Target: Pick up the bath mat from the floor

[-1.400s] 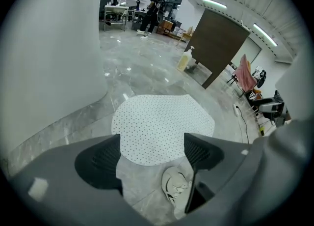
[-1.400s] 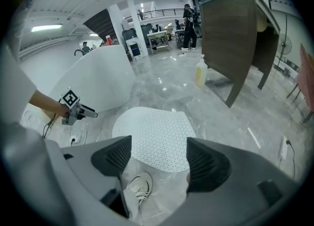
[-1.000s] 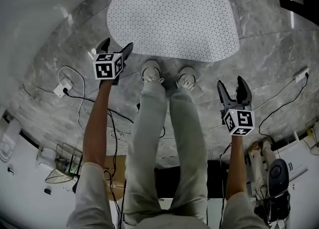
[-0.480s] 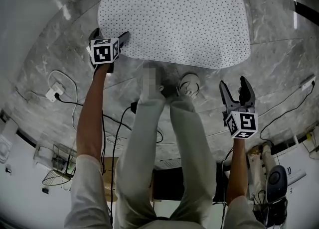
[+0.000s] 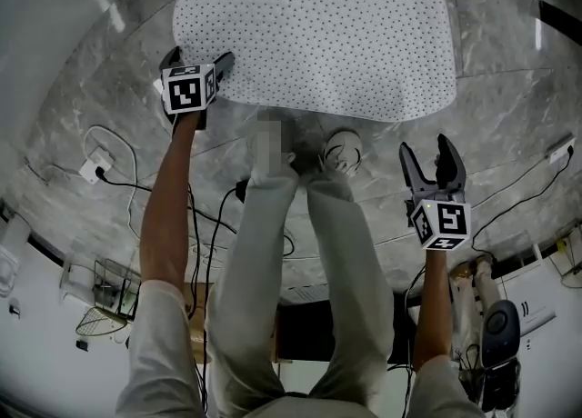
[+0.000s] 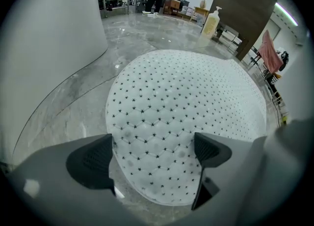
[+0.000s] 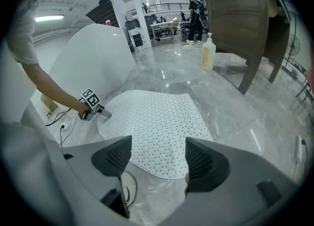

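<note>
The bath mat point(image 5: 318, 30) is white, oval and dotted with small holes. It lies flat on the grey marble floor ahead of the person's shoes. My left gripper point(image 5: 197, 60) is low at the mat's near-left corner with its jaws wide apart. In the left gripper view that gripper point(image 6: 152, 156) frames the mat's rounded corner point(image 6: 162, 171) between its fingers without touching it. My right gripper point(image 5: 426, 154) hangs open over bare floor, back from the mat's near-right edge. In the right gripper view it point(image 7: 157, 163) holds nothing, and the mat point(image 7: 157, 122) lies beyond its fingers.
A white tub point(image 6: 44, 48) curves along the mat's left side. Cables and a power strip point(image 5: 95, 169) lie on the floor behind the left arm. The person's shoes point(image 5: 341, 148) stand just short of the mat. A soap bottle point(image 7: 208, 53) and a dark wooden cabinet point(image 7: 235, 18) stand beyond it.
My left gripper has reached forward and down to the mat's near-left corner. The mat now fills more of the head view. The right gripper has hardly moved.
</note>
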A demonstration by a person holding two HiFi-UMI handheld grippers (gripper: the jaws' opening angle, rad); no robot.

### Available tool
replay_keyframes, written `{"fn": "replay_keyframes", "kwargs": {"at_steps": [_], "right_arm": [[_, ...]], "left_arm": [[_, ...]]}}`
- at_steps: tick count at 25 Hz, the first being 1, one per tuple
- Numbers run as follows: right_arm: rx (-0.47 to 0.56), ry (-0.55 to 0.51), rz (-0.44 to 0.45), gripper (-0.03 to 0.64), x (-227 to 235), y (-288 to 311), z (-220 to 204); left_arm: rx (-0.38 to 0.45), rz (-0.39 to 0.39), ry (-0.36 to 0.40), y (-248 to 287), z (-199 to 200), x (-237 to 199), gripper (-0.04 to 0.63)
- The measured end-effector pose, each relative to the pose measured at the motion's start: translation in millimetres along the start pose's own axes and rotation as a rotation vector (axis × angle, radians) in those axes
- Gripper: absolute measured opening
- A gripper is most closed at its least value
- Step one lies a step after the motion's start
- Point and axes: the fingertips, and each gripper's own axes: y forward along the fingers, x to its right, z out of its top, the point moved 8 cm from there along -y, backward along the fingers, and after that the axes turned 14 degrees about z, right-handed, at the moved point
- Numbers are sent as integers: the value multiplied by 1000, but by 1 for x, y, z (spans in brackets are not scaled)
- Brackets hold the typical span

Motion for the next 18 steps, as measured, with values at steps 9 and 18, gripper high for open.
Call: {"fn": "replay_keyframes", "kwargs": {"at_steps": [9, 18], "right_arm": [[3, 7, 3, 316, 0, 2, 8], [2, 33, -9, 317, 15, -1, 4]], "left_arm": [[17, 11, 38, -10, 0, 22, 300], [24, -16, 104, -15, 4, 37, 85]]}}
